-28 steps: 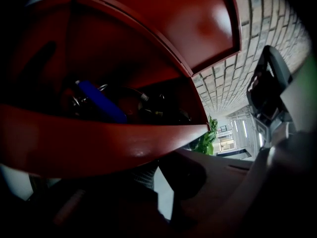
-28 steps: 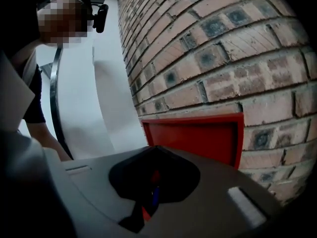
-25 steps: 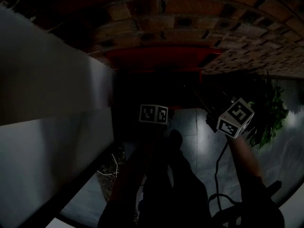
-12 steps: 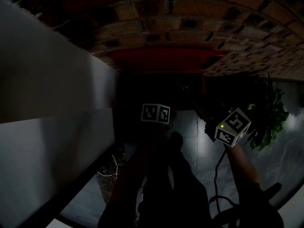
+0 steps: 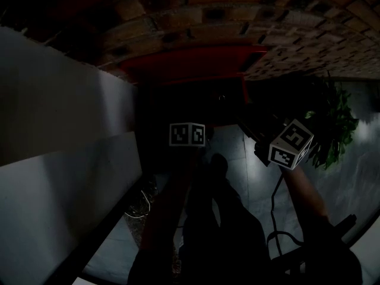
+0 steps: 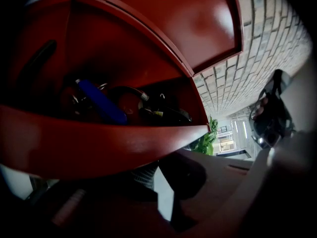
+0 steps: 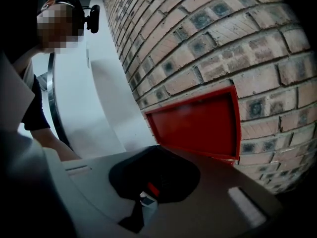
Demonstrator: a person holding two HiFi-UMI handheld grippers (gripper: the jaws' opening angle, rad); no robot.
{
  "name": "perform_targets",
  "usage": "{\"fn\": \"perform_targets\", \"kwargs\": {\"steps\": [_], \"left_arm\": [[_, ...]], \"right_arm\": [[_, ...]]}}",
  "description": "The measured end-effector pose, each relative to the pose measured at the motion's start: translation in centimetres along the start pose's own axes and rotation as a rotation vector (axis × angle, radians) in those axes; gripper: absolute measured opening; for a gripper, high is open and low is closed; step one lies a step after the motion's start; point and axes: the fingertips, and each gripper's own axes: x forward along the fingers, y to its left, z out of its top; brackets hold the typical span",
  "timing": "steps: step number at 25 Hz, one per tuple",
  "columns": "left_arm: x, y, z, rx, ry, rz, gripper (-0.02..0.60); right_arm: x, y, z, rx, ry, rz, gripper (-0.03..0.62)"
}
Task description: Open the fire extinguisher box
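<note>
Gaping fire extinguisher box (image 6: pixel 114 48) — left claw (image 6: pixel 173 175) near rim (image 6: pixel 124 133).

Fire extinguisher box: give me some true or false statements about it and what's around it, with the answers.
1. The lid of the fire extinguisher box is raised. True.
2. The box stands against a smooth white plastered wall. False: it stands against a brick wall.
3. The right claw is shut with nothing in it. True.
4. The box is empty inside. False: the left gripper view shows things in it, among them a blue item and dark hoses.
5. A green plant shows on the right side of the head view. True.
</note>
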Motion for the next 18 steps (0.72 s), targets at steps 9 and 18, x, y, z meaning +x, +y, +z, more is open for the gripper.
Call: {"fn": "perform_targets", "kwargs": {"steps": [9, 18], "left_arm": [[-0.2, 0.0, 0.2, 0.032, -0.014, 0.023, 0.003], [-0.6, -0.3, 0.2, 0.071, -0.041, 0.04, 0.003]], "right_arm": [[-0.7, -0.1, 1.0, 0.033, -0.06, 0.011, 0.002], [-1.0, -0.1, 1.7, 0.054, -0.075, 0.014, 0.002]]}}
